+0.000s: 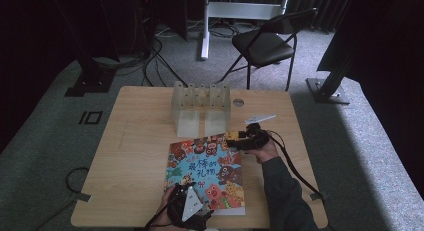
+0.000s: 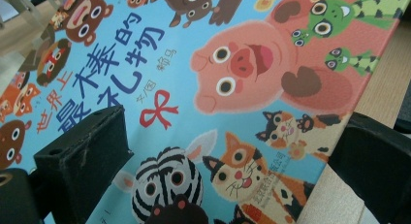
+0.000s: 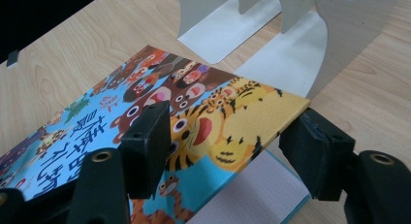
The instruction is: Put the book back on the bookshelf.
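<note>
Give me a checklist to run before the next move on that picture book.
1. The picture book lies fully on the table: ok.
2. The front cover is raised off the inner page: ok.
3. The right gripper straddles the cover's corner: ok.
4. Its fingers pinch the cover firmly: not ok, they stand apart.
5. The left gripper presses the book down: cannot tell; it is open over it.
6. The rack is clear of the cover's swing: cannot tell; it stands close behind.
</note>
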Tool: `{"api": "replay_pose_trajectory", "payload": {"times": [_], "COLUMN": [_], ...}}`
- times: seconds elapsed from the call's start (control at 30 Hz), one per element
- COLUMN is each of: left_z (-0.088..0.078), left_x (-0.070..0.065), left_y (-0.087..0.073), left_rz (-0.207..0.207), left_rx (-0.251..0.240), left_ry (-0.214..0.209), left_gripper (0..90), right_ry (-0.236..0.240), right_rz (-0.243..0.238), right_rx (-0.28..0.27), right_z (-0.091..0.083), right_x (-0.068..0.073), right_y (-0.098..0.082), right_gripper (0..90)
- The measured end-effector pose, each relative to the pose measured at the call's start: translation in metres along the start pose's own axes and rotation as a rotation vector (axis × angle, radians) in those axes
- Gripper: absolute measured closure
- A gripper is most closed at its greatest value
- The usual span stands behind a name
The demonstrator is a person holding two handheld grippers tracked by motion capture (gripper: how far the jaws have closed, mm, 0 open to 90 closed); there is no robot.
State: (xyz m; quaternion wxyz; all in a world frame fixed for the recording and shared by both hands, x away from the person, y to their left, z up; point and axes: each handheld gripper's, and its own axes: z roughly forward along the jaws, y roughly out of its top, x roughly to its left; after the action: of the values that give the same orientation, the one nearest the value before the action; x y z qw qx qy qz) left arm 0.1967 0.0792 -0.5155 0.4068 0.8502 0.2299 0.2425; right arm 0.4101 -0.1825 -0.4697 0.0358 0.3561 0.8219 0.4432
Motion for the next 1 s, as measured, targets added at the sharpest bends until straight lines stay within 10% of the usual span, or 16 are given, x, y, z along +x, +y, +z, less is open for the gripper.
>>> {"api": "replay_pose_trajectory", "payload": {"times": [1.0], "left_z": [-0.021], "left_x": [0.014], "left_y": [0.011], "left_rz": [-0.015], "left_rx": [-0.019], "left_ry": [-0.077], "left_gripper": [5.4], "right_ry": [0.068], "right_rz": [0.002], "right_rx": [-0.059], "right_z": [-0.009], "right_x": [0.018], "right_y": [0.016], "right_gripper": [51.9]}}
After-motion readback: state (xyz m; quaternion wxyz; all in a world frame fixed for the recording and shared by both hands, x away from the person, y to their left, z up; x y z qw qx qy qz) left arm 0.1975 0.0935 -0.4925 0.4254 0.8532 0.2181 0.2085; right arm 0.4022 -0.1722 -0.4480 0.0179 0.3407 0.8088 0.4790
